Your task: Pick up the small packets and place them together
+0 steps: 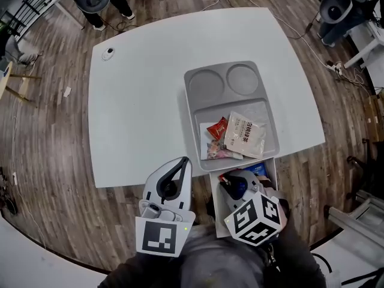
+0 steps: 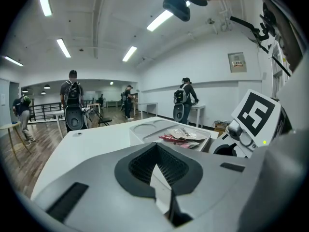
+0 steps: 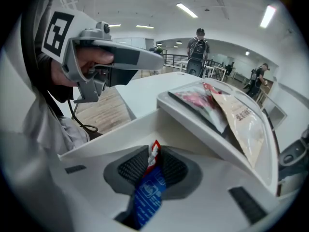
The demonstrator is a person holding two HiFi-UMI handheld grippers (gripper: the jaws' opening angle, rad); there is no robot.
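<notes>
One white worktop [image 1: 138, 101] stretches ahead of both grippers and carries one grey tray [image 1: 195, 110], which lies ahead of the right gripper [image 3: 154, 158] and ahead and to the right of the left gripper [image 2: 155, 153]. The tray has two round wells on its far side and one large compartment on the side nearer the grippers. That compartment holds three packets that can be counted. A large white packet [image 1: 245, 135] lies nearest the right gripper's line. A small red packet [image 1: 218, 128] is to its left. A pinkish packet [image 1: 216, 150] sits at the near edge, over something flat and white that cannot be made out. One white box [image 1: 214, 191] sits just on the near side of the tray, directly under the right gripper, which points steeply down into it. The right gripper is clamped on one blue packet [image 3: 147, 192], whose red-and-white crimped end sticks up between the pads. More red and blue shows in the box beside the gripper, but how many packets that makes cannot be counted. The left gripper hangs off the worktop's near edge, to the left of the box, with its jaws drawn together and nothing in them. Only the right gripper view shows the grip on the blue packet, since the head view hides it under the marker cube. The right gripper view also shows the hand that holds the left gripper. The left gripper view shows several people standing far across the room.
</notes>
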